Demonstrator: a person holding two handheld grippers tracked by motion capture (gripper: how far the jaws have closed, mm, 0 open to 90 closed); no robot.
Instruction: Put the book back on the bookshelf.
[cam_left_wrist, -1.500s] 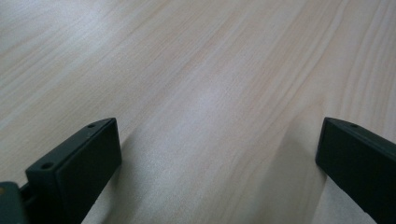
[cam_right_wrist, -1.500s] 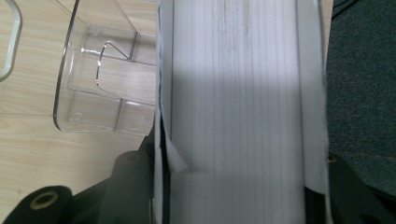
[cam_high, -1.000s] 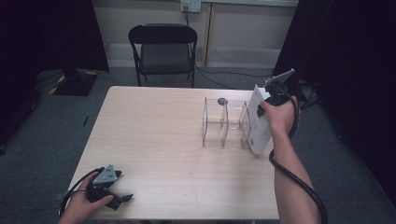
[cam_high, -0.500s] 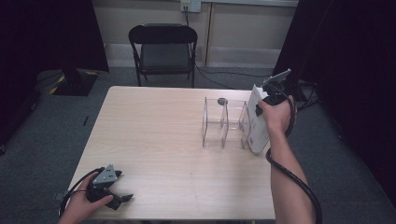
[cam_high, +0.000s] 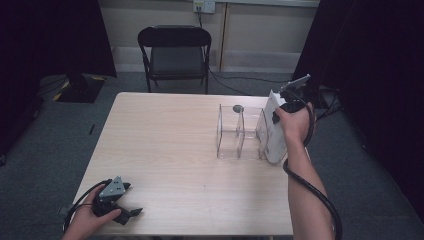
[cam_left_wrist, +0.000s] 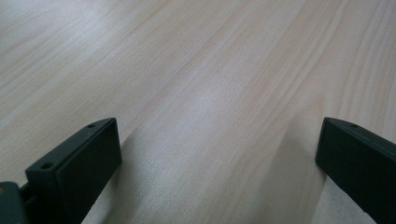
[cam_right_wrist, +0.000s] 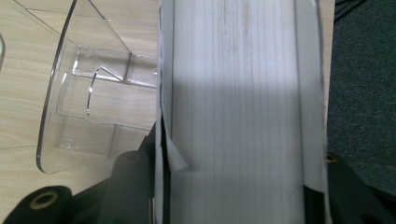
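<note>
A thick white book (cam_high: 274, 135) stands upright at the right end of a clear plastic rack (cam_high: 240, 132) on the right side of the wooden table (cam_high: 170, 145). My right gripper (cam_high: 282, 102) comes down on the book's top edge and is shut on it. The right gripper view looks down along the book's white page edge (cam_right_wrist: 238, 93), clamped between the two black jaws of the gripper (cam_right_wrist: 238, 186), with the rack's clear dividers (cam_right_wrist: 88, 102) just left of it. My left gripper (cam_high: 127, 210) rests at the table's front left corner, open, and its view has bare wood between the jaws of the gripper (cam_left_wrist: 217, 154).
A small round dark thing (cam_high: 238, 108) lies just behind the rack. A black folding chair (cam_high: 175, 50) stands beyond the table's far edge. The table's right edge runs close beside the book, with grey carpet (cam_right_wrist: 364, 93) below.
</note>
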